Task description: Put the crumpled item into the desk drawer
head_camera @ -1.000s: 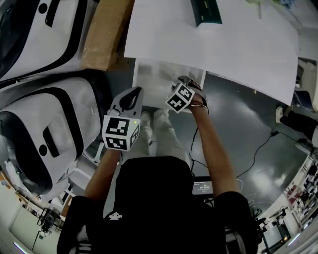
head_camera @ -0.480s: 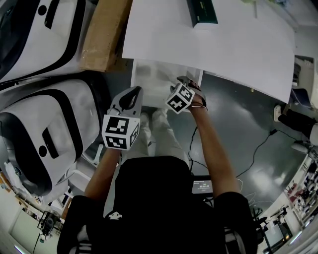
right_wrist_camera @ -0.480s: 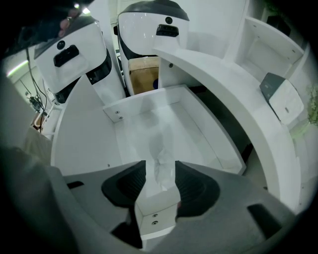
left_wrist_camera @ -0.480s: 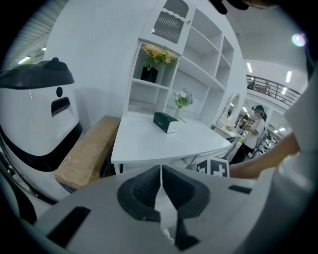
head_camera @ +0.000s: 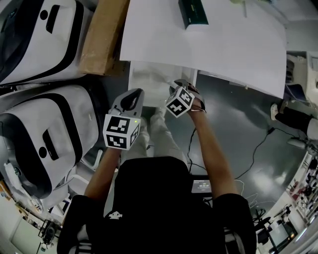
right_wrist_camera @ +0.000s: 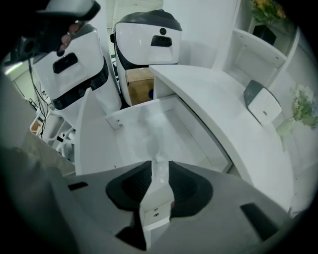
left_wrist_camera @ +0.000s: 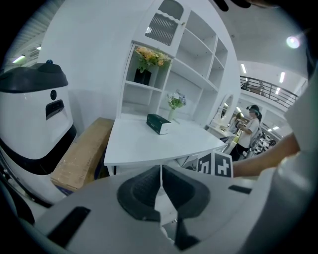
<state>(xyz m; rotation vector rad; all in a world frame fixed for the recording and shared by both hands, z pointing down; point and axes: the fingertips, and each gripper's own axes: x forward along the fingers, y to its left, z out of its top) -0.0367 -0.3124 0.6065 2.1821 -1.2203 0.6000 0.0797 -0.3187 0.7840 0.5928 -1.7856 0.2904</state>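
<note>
crumpled item [right_wrist_camera: 160, 173], pale and half see-through, shows in the gap at the tips of the right gripper [right_wrist_camera: 160, 162], over the pulled-out drawer [right_wrist_camera: 134, 141].

biggest in the scene are two white machines [head_camera: 44, 134] with black trim, standing at the person's left on the grey floor [head_camera: 238, 129]. next comes the white desk [head_camera: 223, 44], with a white shelf unit [left_wrist_camera: 184, 59] rising from its back. a long cardboard box [head_camera: 102, 37] lies between the machines and the desk. the drawer stands open under the desk's front edge, white inside. a dark green box [head_camera: 194, 12] lies on the desk top, well apart from the drawer.

the left gripper [left_wrist_camera: 160, 171] is held beside the drawer, short of the desk. its jaws are pressed together with nothing in them. the right gripper hangs over the drawer's near end, its jaws part-way apart and closing. a white piece [right_wrist_camera: 156, 213] with two screw holes fills the lower part of the gap between them. the crumpled item sits just above that piece, with a pad close on either side. it cannot be told whether the pads touch it, or whether it lies lower in the drawer and is only seen through the gap.
</note>
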